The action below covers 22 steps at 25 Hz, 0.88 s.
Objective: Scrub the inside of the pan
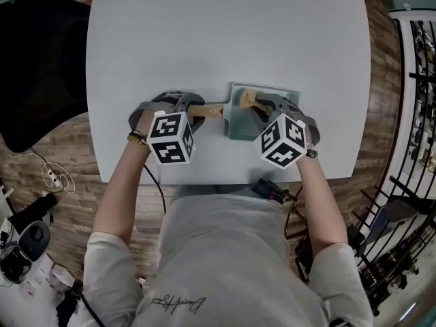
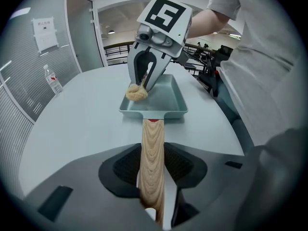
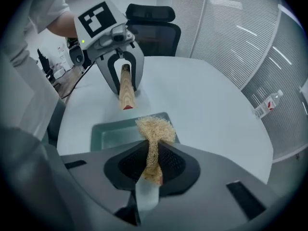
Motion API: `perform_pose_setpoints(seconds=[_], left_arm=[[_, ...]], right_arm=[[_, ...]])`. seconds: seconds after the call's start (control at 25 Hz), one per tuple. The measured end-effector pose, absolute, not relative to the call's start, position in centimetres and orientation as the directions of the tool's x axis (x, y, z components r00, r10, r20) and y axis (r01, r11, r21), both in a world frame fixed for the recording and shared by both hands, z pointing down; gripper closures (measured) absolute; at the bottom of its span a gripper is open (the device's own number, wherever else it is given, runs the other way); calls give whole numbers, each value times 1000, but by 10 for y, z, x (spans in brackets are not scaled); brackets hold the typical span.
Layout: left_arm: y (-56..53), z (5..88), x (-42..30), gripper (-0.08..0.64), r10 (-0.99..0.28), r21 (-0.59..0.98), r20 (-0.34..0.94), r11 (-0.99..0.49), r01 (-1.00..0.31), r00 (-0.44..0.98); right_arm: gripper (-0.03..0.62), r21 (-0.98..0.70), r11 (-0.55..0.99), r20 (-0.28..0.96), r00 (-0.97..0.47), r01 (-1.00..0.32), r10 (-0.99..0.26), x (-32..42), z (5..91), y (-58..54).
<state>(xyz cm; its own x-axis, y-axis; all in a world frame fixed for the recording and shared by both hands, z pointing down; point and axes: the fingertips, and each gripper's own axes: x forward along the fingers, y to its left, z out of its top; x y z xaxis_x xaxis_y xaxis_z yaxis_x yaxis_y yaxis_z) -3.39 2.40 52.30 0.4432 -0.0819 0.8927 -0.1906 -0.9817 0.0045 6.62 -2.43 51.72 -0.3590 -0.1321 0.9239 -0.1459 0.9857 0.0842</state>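
A teal rectangular pan [image 1: 272,87] with a wooden handle [image 1: 212,110] lies on the white table, near its front edge. My left gripper [image 1: 197,111] is shut on the handle [image 2: 152,148], which runs straight out between the jaws to the pan [image 2: 168,100]. My right gripper [image 1: 253,107] is shut on a tan fibrous scrubber [image 3: 155,129]. The scrubber's loose end [image 1: 246,99] hangs over the handle end of the pan [image 3: 115,131], at or just above its inner floor. Across the pan, each gripper faces the other: the right gripper [image 2: 144,83] with the scrubber [image 2: 136,93], the left gripper [image 3: 126,83] on the handle [image 3: 126,93].
A black office chair [image 1: 34,67] stands off the table's left edge. A clear water bottle [image 2: 52,81] stands far across the table. Cables [image 1: 51,176] lie on the wooden floor at left, and a metal rack [image 1: 419,101] stands at right.
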Motion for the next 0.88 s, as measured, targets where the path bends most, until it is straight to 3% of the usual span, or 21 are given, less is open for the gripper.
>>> perform_pose_setpoints(seconds=[0.4,0.88], left_arm=[[26,523,-34,407,-73,12,895,-982,-187,441],[26,526,-36,407,-91,6,899,-976,-219,429]], right_arm=[[522,80,997,955,-288,20,-71,46,549,-29],[522,30,998,978,-205,52,-19,44,556,-25]])
